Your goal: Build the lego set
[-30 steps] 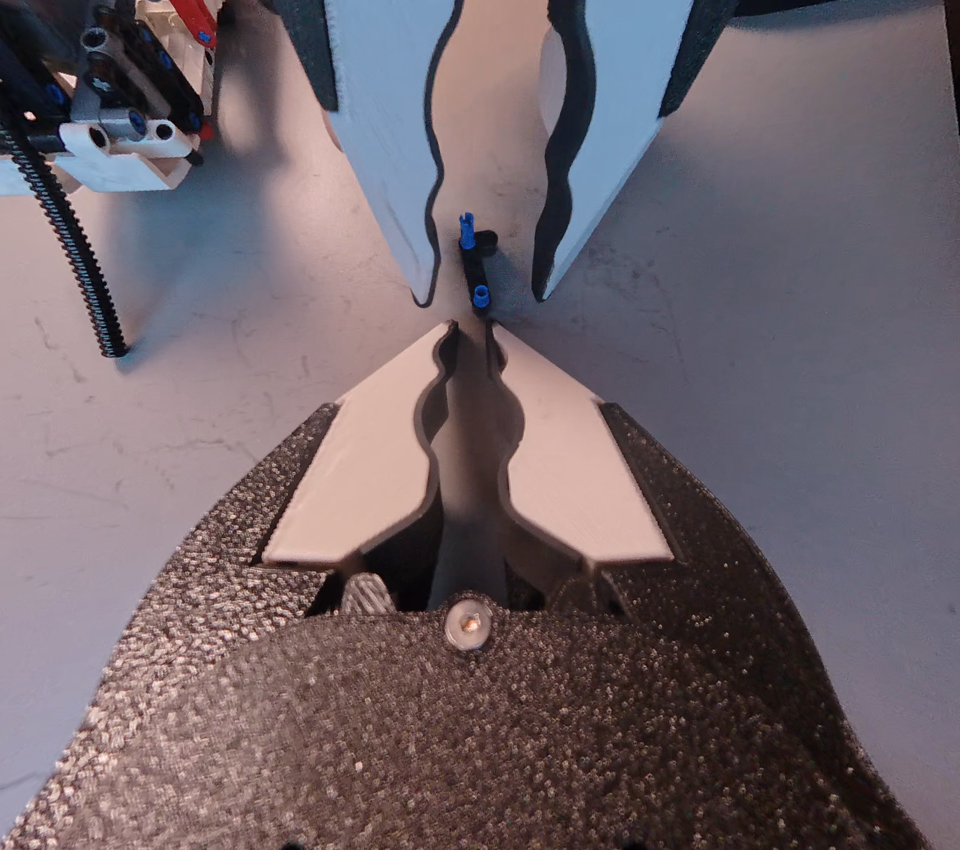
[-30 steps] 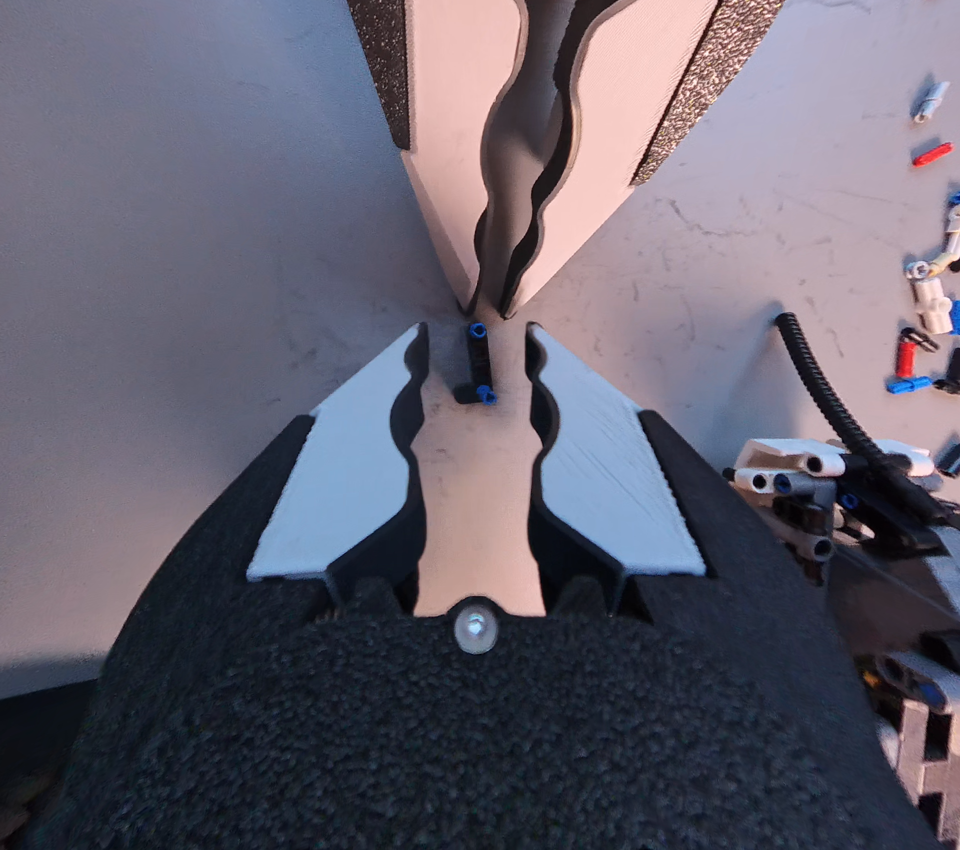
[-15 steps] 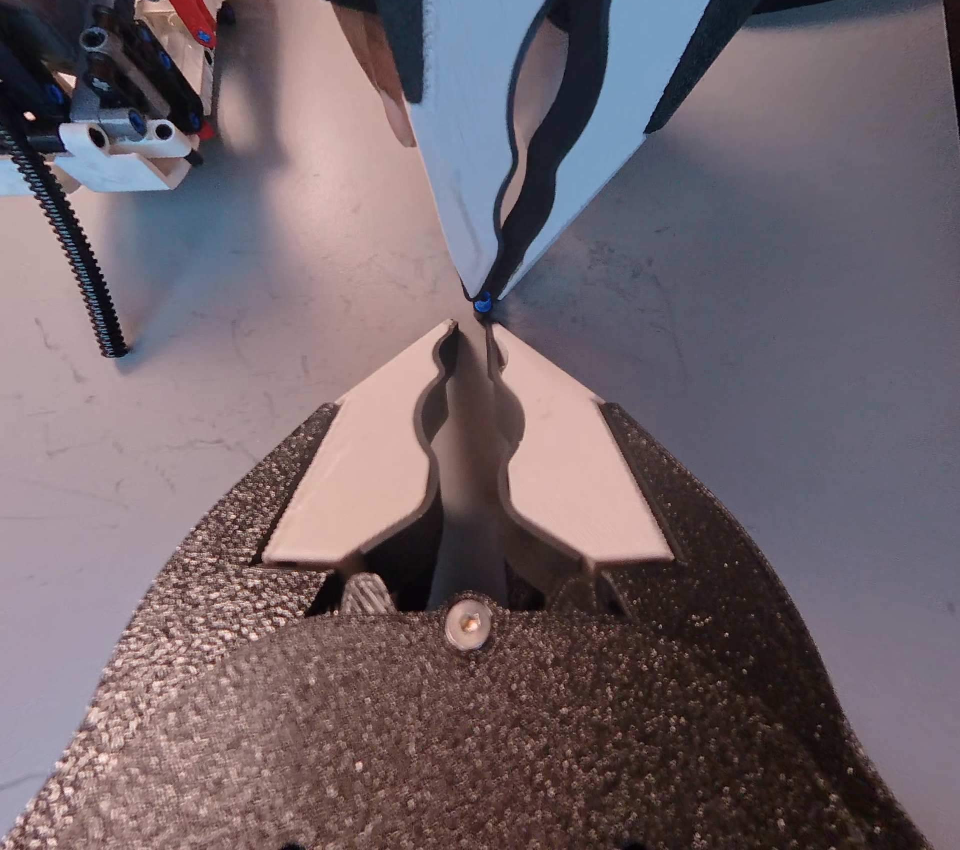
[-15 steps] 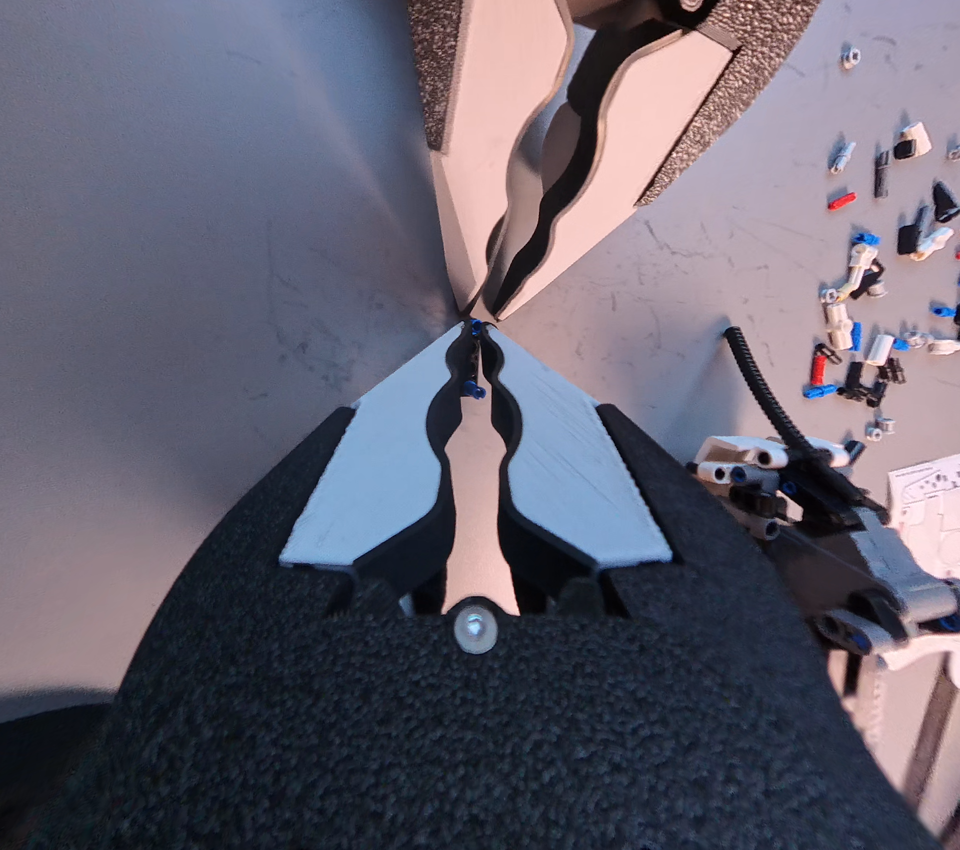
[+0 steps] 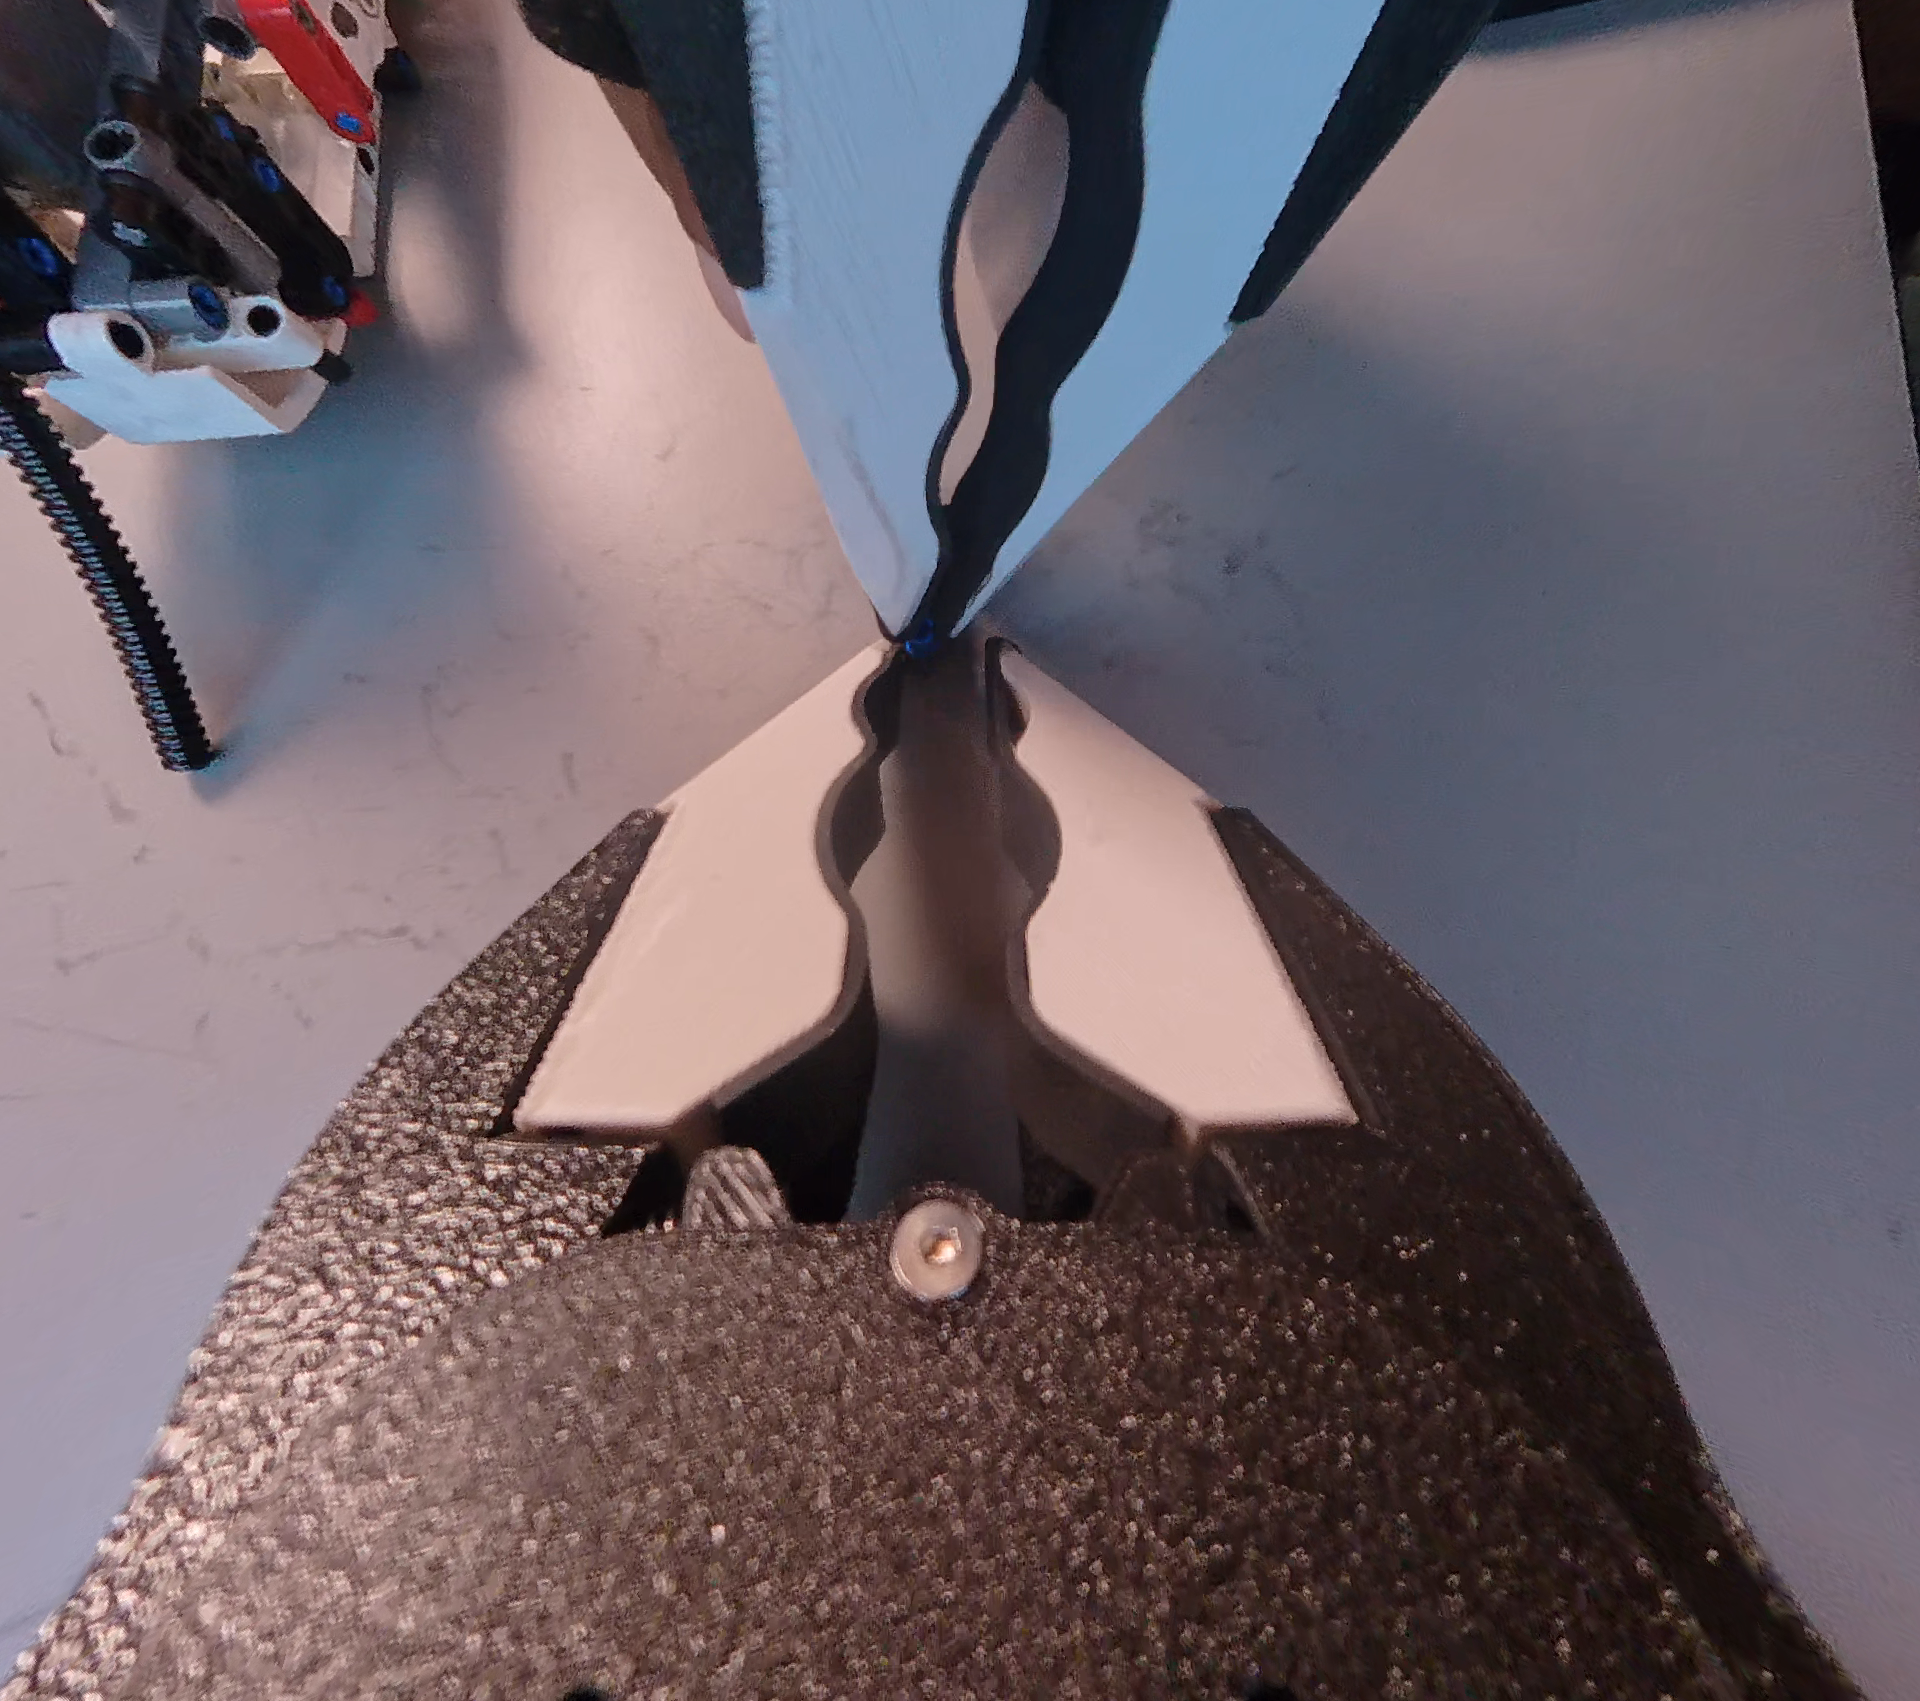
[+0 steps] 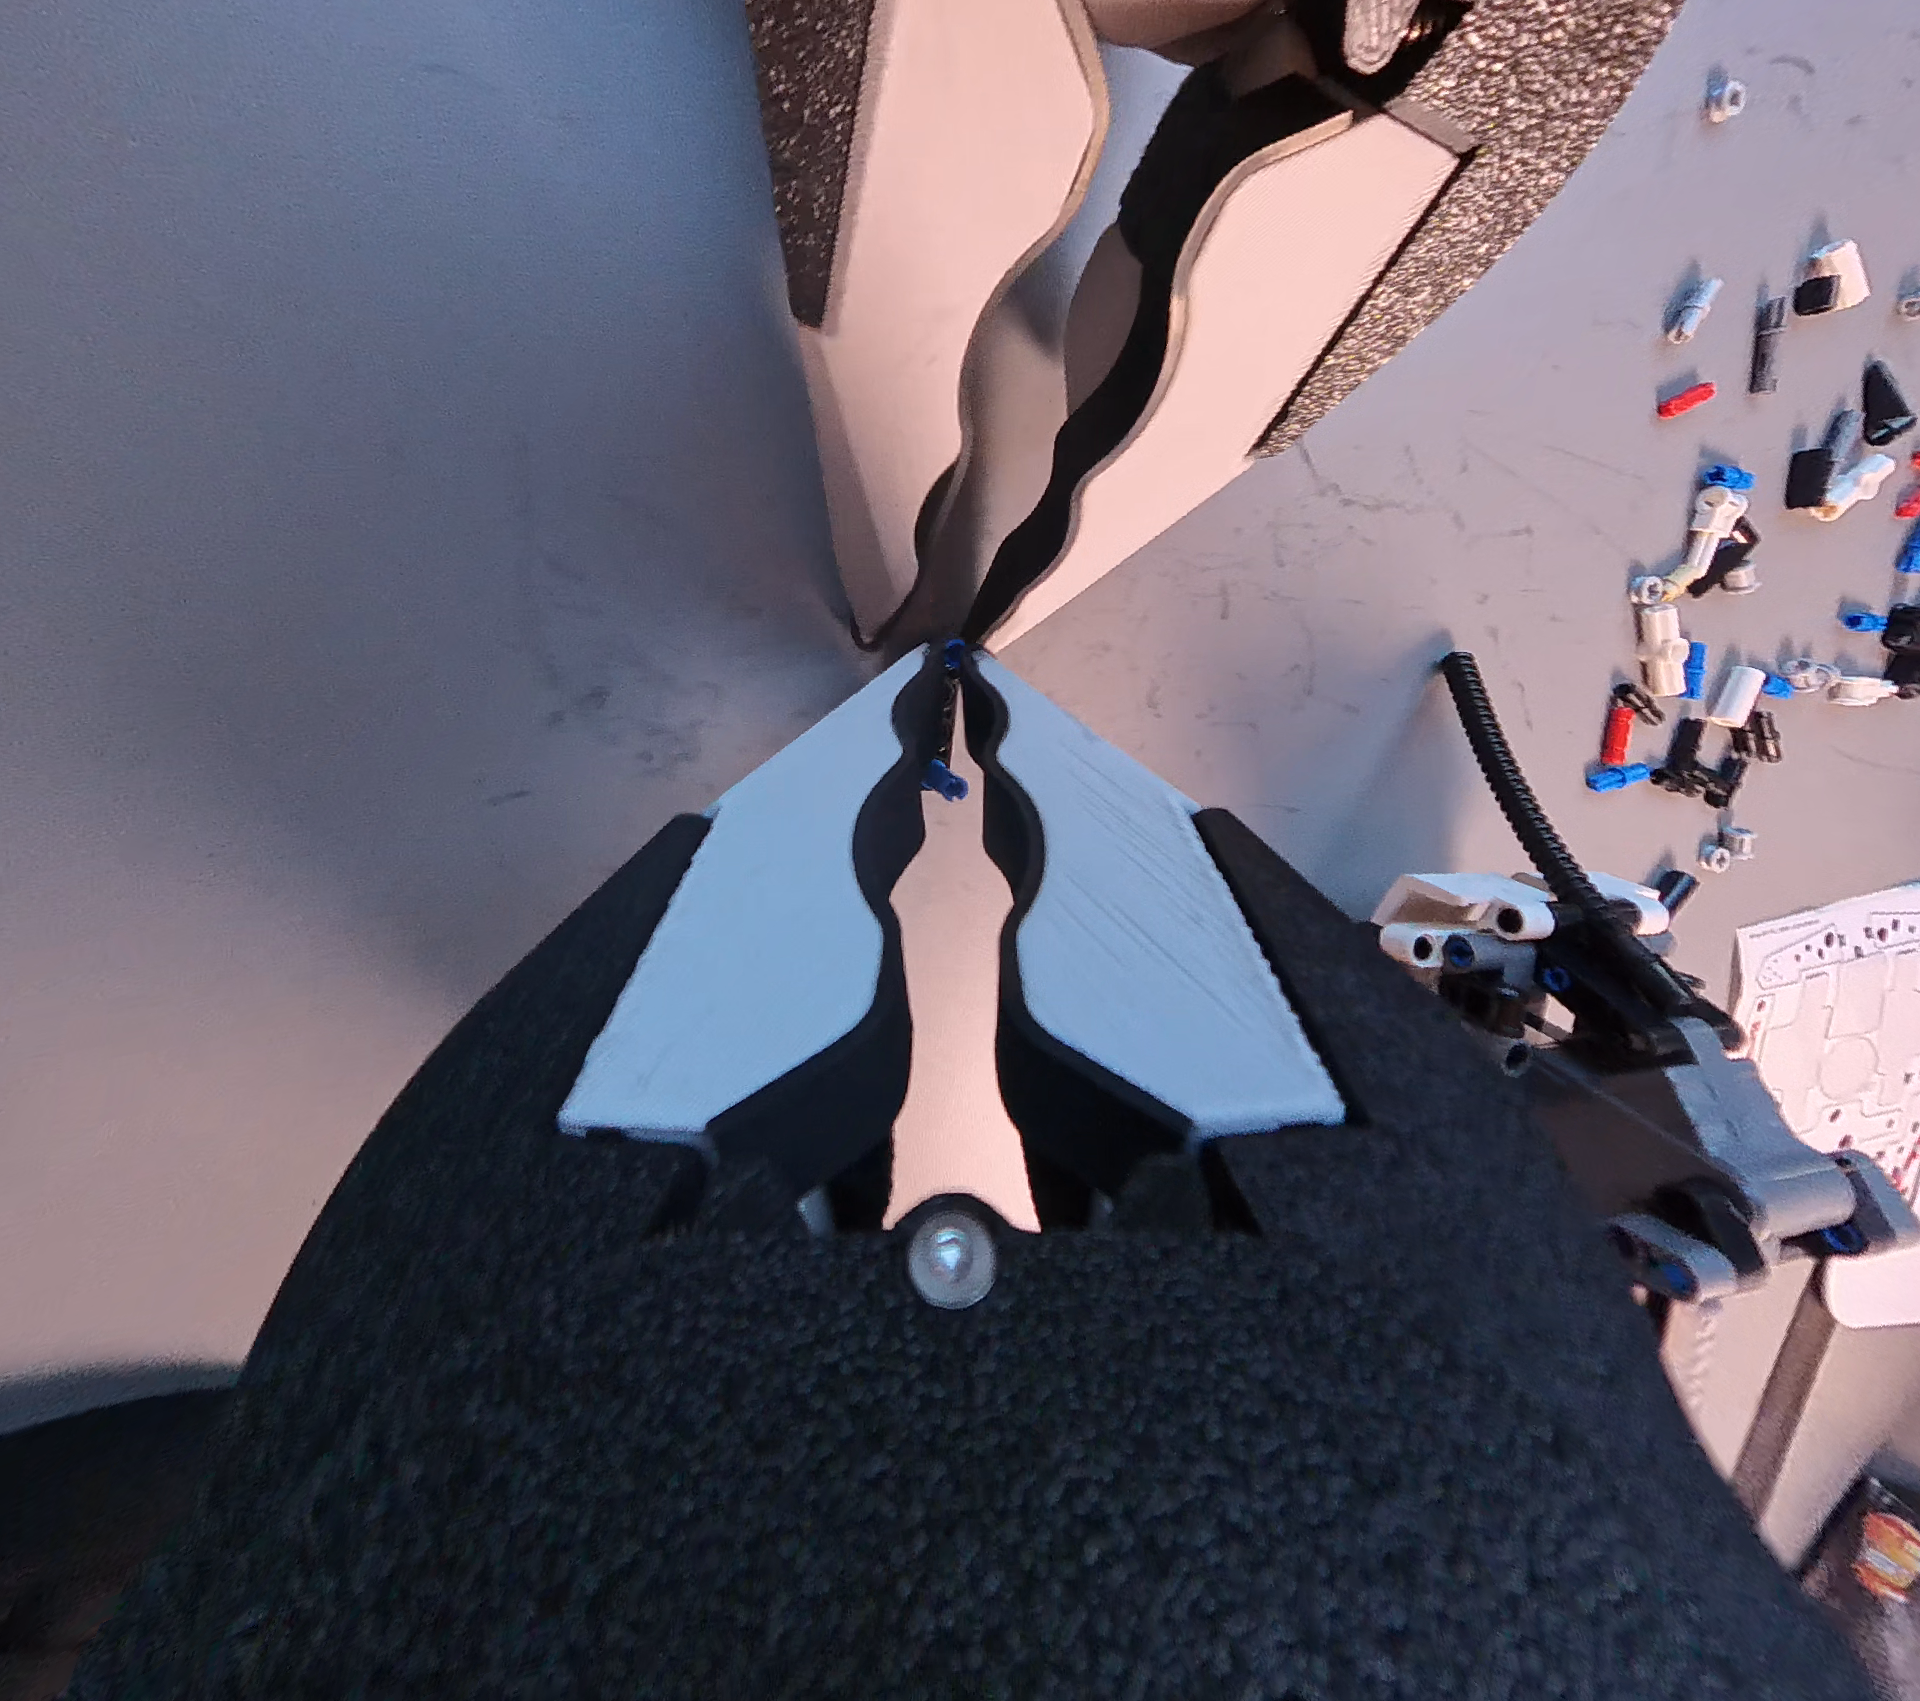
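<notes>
Black, with blue pins, the small lego piece (image 6: 943,721) is pinched between the nearly closed fingers of the right claw (image 6: 948,664), at the middle of the right wrist view above the grey tabletop (image 6: 364,301). Facing it tip to tip from 12 o'clock, the left claw (image 5: 940,649) is slightly parted, its tips just at the piece's blue end; I cannot tell if they touch. A half-built model (image 6: 1621,1007) with a black ribbed hose (image 6: 1507,778) sits at 3 o'clock, loose parts (image 6: 1714,612) scattered toward 2 o'clock.
</notes>
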Demonstrator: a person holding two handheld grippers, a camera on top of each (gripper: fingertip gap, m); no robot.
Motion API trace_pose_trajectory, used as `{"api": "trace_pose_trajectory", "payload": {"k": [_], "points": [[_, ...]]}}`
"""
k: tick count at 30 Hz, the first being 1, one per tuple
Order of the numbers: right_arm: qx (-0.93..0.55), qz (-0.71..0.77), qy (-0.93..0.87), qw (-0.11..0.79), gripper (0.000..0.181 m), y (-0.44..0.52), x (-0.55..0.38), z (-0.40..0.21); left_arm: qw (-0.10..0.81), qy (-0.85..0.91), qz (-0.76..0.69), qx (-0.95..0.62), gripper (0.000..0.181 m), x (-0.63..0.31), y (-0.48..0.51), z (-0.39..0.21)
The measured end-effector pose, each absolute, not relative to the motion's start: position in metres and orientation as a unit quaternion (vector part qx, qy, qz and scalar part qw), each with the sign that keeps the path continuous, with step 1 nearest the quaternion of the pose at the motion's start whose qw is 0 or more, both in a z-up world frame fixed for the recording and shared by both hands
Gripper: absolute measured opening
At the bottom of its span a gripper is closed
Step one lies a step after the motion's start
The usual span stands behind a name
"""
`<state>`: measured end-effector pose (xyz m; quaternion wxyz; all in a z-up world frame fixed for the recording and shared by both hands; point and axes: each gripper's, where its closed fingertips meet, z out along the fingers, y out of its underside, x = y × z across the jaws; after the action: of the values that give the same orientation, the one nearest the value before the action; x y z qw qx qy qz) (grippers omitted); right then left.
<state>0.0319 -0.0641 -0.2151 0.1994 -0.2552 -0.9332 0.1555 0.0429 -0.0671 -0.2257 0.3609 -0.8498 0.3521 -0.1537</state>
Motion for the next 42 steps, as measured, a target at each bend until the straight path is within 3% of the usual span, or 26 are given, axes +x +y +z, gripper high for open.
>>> {"api": "trace_pose_trajectory", "payload": {"k": [14,26,36,38,42], "points": [[-0.352,0.348,-0.834,0.244,0.020,-0.058,0.034,-0.187,0.364,0.340,-0.147,-0.855,0.007,0.043,-0.064,-0.226],[-0.369,0.320,-0.833,0.262,0.034,-0.043,0.048,-0.215,0.360,0.319,-0.159,-0.862,0.007,0.039,-0.061,-0.225],[-0.364,0.292,-0.846,0.258,0.000,-0.040,0.049,-0.224,0.364,0.318,-0.189,-0.855,0.027,0.040,-0.062,-0.220],[-0.374,0.292,-0.842,0.256,0.000,-0.039,0.047,-0.224,0.357,0.324,-0.184,-0.856,0.026,0.045,-0.060,-0.223],[-0.377,0.291,-0.840,0.260,0.001,-0.041,0.045,-0.224,0.356,0.329,-0.149,-0.862,0.007,0.045,-0.053,-0.226]]}}
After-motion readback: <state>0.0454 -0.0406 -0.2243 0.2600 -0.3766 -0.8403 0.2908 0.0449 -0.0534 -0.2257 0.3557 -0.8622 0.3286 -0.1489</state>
